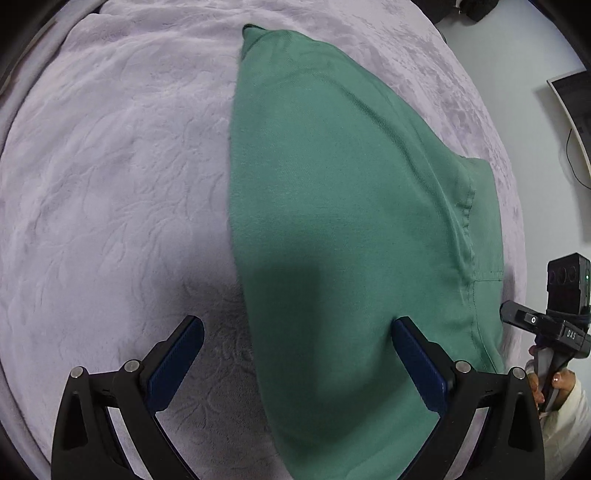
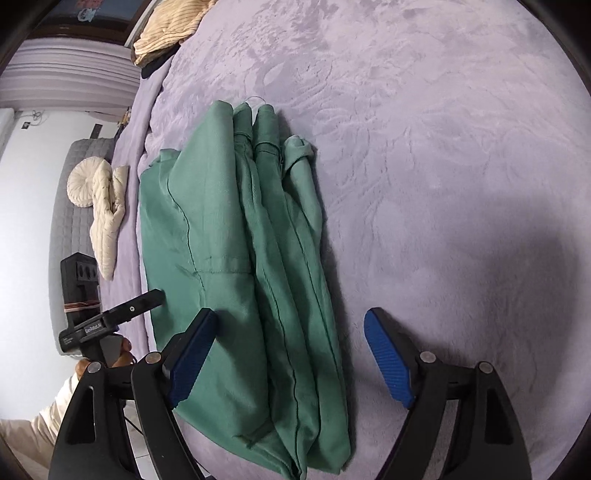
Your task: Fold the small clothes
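Observation:
A green garment [image 1: 343, 206] lies folded lengthwise on the lilac plush blanket [image 1: 110, 177]. My left gripper [image 1: 295, 328] is open over its near end, one blue pad on the blanket, the other over the cloth. In the right wrist view the green garment [image 2: 236, 266] shows several stacked layers and seams. My right gripper [image 2: 291, 325] is open and empty, straddling the garment's near right edge. The right gripper also shows in the left wrist view [image 1: 546, 325], and the left gripper shows in the right wrist view [image 2: 110, 314], both beyond the blanket's edge.
A cream knit garment [image 2: 103, 206] lies at the blanket's left edge on a grey mattress [image 2: 74, 221]. A beige corduroy item [image 2: 170, 26] lies at the far corner. The lilac blanket [image 2: 443, 166] spreads wide to the right. A white floor [image 1: 517, 66] lies past the bed.

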### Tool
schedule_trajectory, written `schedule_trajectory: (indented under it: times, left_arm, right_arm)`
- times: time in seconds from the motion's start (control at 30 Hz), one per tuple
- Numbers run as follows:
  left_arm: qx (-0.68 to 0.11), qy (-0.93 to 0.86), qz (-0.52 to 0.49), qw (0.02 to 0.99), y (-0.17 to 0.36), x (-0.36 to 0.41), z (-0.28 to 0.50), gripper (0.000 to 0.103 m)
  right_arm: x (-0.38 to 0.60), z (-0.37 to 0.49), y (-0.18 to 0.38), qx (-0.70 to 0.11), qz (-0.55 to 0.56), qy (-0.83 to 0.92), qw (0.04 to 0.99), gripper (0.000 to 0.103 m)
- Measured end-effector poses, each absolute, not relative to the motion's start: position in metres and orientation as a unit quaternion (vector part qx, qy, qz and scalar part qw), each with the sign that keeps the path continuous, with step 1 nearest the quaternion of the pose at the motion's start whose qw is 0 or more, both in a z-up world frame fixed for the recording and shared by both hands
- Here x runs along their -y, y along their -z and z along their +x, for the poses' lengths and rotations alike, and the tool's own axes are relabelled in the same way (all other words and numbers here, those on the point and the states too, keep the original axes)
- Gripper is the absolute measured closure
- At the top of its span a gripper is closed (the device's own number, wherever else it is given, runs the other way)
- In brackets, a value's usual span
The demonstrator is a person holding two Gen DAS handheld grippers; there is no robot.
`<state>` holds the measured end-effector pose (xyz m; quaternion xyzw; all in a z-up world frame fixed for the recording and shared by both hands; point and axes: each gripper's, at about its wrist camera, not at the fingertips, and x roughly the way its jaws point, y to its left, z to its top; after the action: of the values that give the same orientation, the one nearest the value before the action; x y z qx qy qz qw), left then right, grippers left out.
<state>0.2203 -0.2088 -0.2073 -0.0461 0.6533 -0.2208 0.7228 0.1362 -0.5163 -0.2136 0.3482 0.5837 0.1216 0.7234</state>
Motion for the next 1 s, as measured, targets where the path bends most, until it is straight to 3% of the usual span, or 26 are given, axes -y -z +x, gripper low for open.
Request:
schedule_trajectory:
  times: [0.43, 0.5, 0.53, 0.57, 0.63, 0.73, 1.0]
  left_arm:
    - [-0.662, 0.226, -0.056, 0.713, 0.230, 0.249, 0.226, 0.003]
    - [-0.655, 0.228, -0.049, 0.719, 0.221, 0.249, 0.224, 0.018]
    - [-0.649, 0.231, -0.043, 0.724, 0.216, 0.247, 0.221, 0.027]
    - [-0.644, 0.235, -0.042, 0.727, 0.211, 0.246, 0.220, 0.036]
    - [-0.638, 0.242, -0.047, 0.729, 0.203, 0.242, 0.218, 0.047]
    - [-0.634, 0.254, -0.065, 0.727, 0.190, 0.233, 0.217, 0.059]
    - [-0.617, 0.284, -0.053, 0.732, 0.141, 0.202, 0.192, 0.060]
  right_arm:
    - [0.483, 0.184, 0.241, -0.582, 0.378, -0.185, 0.696, 0.017]
    - [0.481, 0.182, 0.240, -0.585, 0.386, -0.161, 0.695, 0.028]
    - [0.481, 0.180, 0.240, -0.590, 0.390, -0.147, 0.692, 0.053]
    - [0.481, 0.177, 0.241, -0.592, 0.401, -0.140, 0.685, 0.065]
    - [0.480, 0.171, 0.237, -0.579, 0.424, -0.143, 0.681, 0.078]
    - [0.475, 0.161, 0.225, -0.559, 0.457, -0.154, 0.675, 0.081]
    - [0.454, 0.130, 0.182, -0.527, 0.497, -0.179, 0.666, 0.081]
